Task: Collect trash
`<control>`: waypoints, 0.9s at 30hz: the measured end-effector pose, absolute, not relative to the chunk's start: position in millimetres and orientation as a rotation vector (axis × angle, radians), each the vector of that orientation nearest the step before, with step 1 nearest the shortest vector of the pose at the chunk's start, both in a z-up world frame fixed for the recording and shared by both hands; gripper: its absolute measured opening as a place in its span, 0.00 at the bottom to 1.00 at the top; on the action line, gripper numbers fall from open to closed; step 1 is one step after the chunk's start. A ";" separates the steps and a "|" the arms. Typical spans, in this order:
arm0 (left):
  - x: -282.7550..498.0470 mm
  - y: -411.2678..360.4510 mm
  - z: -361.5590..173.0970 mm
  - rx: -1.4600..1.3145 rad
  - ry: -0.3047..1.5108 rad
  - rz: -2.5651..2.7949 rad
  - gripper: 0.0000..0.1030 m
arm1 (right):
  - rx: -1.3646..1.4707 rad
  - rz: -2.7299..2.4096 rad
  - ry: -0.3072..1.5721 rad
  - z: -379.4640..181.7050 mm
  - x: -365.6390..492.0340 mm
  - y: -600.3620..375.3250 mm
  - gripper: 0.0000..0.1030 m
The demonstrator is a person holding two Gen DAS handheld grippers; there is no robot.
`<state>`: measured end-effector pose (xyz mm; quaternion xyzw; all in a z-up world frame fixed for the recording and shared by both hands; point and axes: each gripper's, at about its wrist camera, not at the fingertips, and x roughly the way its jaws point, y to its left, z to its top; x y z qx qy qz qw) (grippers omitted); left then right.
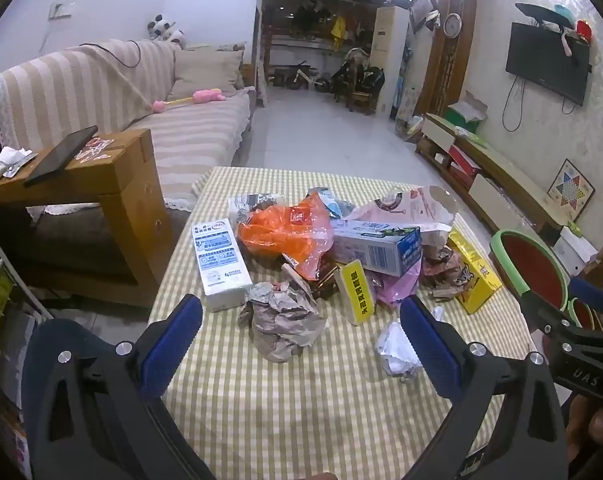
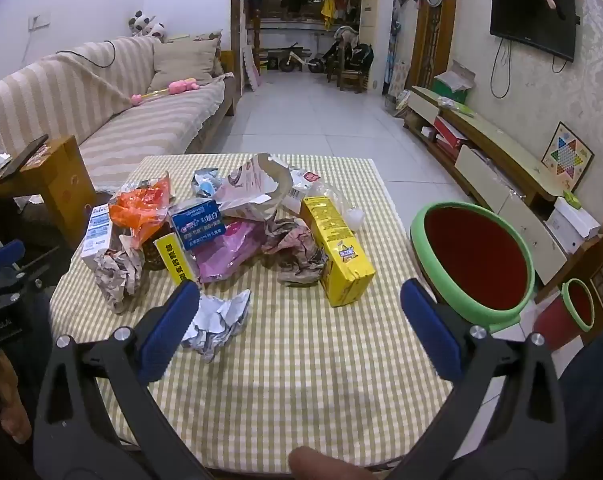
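Observation:
A heap of trash lies on the checked tablecloth: a white carton, an orange plastic bag, a blue-and-white box, a yellow box, crumpled brown paper and a crumpled white paper ball. My left gripper is open above the near table, the brown paper between and beyond its fingers. My right gripper is open too, with nothing between its pads; the white ball lies by its left finger.
A large bin with a green rim and red inside stands right of the table, a smaller one beside it. A striped sofa and wooden side table are to the left, a TV cabinet along the right wall.

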<state>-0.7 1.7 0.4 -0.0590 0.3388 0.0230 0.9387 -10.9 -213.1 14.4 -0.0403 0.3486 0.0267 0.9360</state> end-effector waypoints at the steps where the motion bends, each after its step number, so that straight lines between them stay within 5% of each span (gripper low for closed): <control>1: -1.3 2.5 0.8 -0.127 0.691 0.052 0.92 | -0.085 0.050 0.713 13.5 -10.7 -213.5 0.96; 27: 1.0 1.2 -2.1 -0.131 0.711 0.046 0.92 | -0.053 0.061 0.705 15.9 -10.5 -212.9 0.96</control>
